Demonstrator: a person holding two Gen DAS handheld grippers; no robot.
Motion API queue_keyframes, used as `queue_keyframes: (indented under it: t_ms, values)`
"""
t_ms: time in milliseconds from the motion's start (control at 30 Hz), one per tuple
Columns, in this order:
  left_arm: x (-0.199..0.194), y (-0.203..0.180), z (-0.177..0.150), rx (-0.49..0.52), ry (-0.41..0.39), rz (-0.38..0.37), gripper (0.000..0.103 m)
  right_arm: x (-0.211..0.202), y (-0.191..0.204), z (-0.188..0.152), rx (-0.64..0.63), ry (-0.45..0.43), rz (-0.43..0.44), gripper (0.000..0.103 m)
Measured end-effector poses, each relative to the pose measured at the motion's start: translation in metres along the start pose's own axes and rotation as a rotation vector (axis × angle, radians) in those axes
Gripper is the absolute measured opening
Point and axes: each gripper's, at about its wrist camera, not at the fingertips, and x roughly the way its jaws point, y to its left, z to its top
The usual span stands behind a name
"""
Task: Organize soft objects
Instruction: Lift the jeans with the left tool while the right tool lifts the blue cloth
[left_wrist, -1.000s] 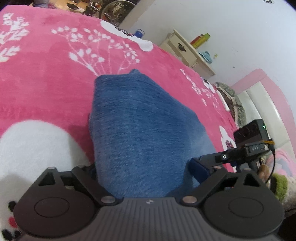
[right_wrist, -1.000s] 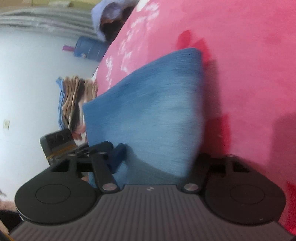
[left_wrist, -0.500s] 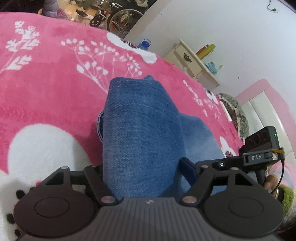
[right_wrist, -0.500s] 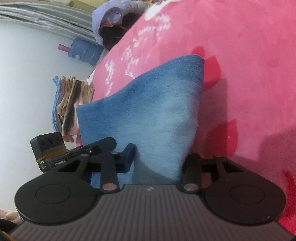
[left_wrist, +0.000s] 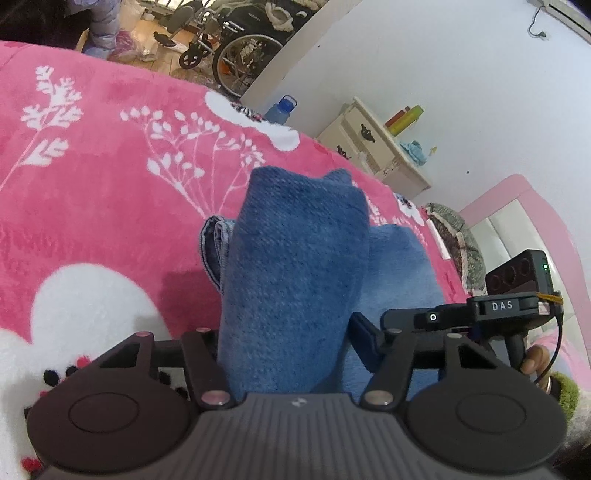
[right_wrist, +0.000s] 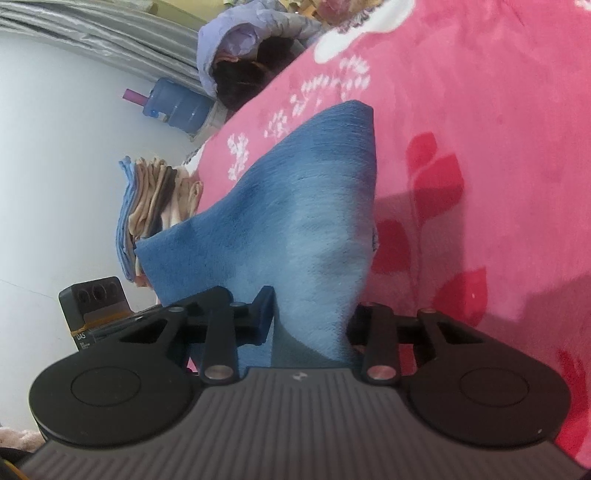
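Spanning both grippers, blue denim (left_wrist: 295, 280) clamped in each

Using the jeans (left_wrist: 295, 280) as my landmark: the pink blanket (left_wrist: 92, 206) to their left and beyond them lies bare and open, so I can pass there freely. To their right, my right gripper (left_wrist: 373, 345) sits close beside my left gripper (left_wrist: 284, 354), both clamped on the denim, leaving little room between them. Further right a pillow (left_wrist: 458, 236) and pink headboard (left_wrist: 517, 199) close that side. Beyond the bed's far edge stand a nightstand (left_wrist: 373, 147) and wheelchair (left_wrist: 236, 48). In the right view, a cloth stack (right_wrist: 155, 206) blocks the edge left of the jeans.
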Motion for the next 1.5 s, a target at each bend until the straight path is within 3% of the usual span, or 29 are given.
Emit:
queue_keyframes:
  t_ms: [367, 633, 833, 1133, 1500]
  values:
    - [-0.026, -0.021, 0.028, -0.003, -0.050, 0.014, 0.060, -0.013, 0.035, 0.031, -0.110, 0.001, 0.022, 0.031]
    - [-0.045, -0.057, 0.073, 0.030, -0.080, 0.123, 0.059, -0.017, 0.046, 0.065, -0.169, -0.025, 0.117, 0.031]
    - [-0.059, -0.083, 0.097, 0.011, -0.154, 0.171, 0.059, -0.027, 0.061, 0.099, -0.203, -0.042, 0.180, 0.030]
    - [-0.096, -0.045, 0.090, -0.024, -0.329, 0.094, 0.057, 0.006, 0.132, 0.128, -0.351, -0.036, 0.111, 0.030]
    - [-0.219, 0.036, 0.068, -0.108, -0.618, 0.087, 0.057, 0.100, 0.283, 0.134, -0.552, 0.041, 0.111, 0.029]
